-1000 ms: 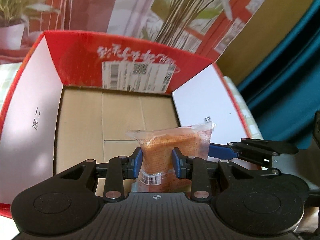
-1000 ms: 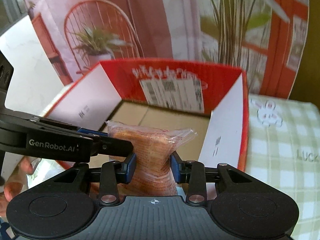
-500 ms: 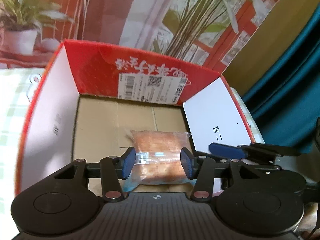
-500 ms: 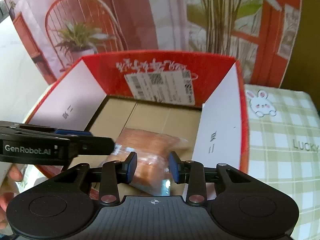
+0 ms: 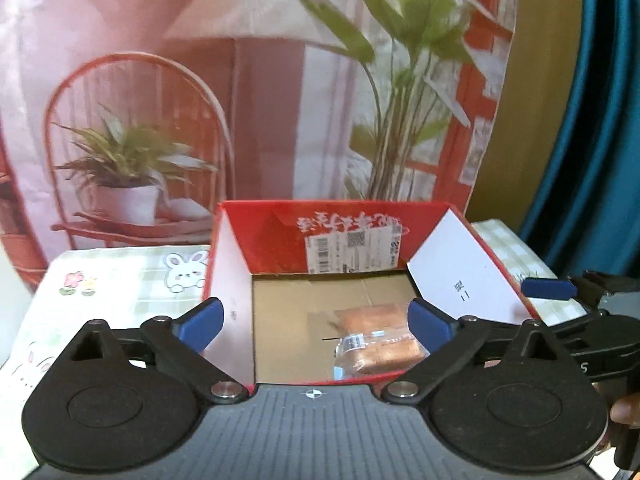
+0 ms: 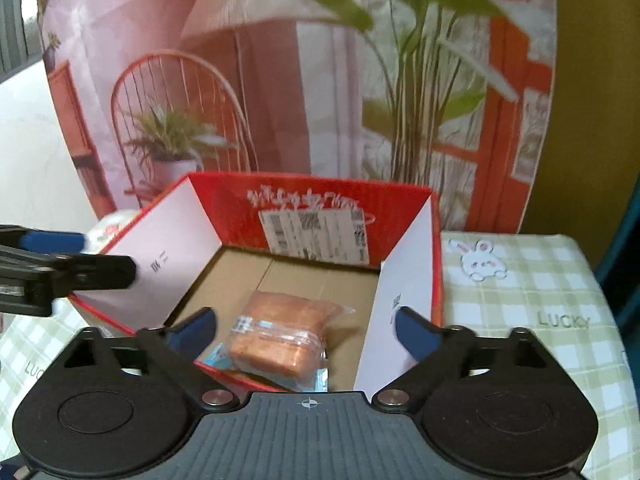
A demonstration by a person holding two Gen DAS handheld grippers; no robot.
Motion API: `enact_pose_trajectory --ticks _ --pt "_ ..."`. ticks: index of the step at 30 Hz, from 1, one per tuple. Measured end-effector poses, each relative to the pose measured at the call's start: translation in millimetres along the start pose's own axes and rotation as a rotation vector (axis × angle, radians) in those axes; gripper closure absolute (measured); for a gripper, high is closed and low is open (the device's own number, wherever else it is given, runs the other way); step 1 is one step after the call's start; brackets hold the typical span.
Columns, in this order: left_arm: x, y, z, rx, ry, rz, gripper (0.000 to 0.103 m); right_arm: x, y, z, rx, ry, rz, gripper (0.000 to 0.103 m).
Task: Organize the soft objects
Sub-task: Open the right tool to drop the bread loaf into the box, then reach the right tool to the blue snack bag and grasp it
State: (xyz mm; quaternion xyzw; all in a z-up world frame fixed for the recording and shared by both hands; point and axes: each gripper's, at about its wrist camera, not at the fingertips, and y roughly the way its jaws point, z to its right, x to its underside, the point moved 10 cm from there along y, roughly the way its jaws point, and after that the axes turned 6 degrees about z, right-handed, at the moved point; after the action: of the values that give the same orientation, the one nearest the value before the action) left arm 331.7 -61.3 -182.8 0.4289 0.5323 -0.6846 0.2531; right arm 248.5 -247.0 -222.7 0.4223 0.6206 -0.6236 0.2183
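Note:
A bread loaf in a clear plastic bag point(image 5: 376, 338) lies flat on the cardboard floor of an open red box point(image 5: 276, 236), near its front right corner. It also shows in the right wrist view point(image 6: 282, 338) inside the same box point(image 6: 224, 200). My left gripper point(image 5: 314, 322) is open and empty, pulled back above the box's front edge. My right gripper point(image 6: 306, 330) is open and empty too, above the front edge. The right gripper's blue fingertip point(image 5: 550, 288) shows at the right of the left wrist view.
The box stands on a green checked tablecloth with rabbit prints point(image 6: 520, 280). A printed backdrop of plants and a chair point(image 5: 240, 100) hangs behind it. A teal curtain point(image 5: 600, 120) is at the far right. The box flaps stand upright on both sides.
Both grippers were shut on the bagged bread held upright over the box. They opened, the bread dropped flat onto the box floor, and both grippers drew back and up.

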Motion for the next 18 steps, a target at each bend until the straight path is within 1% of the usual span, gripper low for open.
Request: enact_pose_trajectory --ticks 1,3,5,8,10,13,18 --pt "0 -4 -1 -0.003 -0.014 -0.001 0.003 0 -3 -1 0.003 -0.002 0.008 0.0" --pt "2 -14 -3 -0.003 -0.038 0.003 0.002 2 -12 -3 0.012 -0.007 0.028 0.0" --pt "5 -25 -5 -0.006 -0.047 0.025 0.0 4 -20 -6 0.015 -0.007 0.047 0.0" --pt "10 -42 -6 -0.035 -0.051 0.057 0.0 6 -34 -9 0.02 -0.003 0.082 0.0" --pt "12 -53 -8 -0.05 -0.05 0.088 0.0 10 -42 -11 0.031 -0.002 0.086 0.0" --pt "15 -70 -9 -0.055 -0.058 0.157 0.0 16 -55 -16 0.03 -0.019 0.111 0.0" --pt "24 -83 -8 -0.057 -0.066 0.171 0.0 30 -70 -22 0.039 -0.013 0.13 0.0"
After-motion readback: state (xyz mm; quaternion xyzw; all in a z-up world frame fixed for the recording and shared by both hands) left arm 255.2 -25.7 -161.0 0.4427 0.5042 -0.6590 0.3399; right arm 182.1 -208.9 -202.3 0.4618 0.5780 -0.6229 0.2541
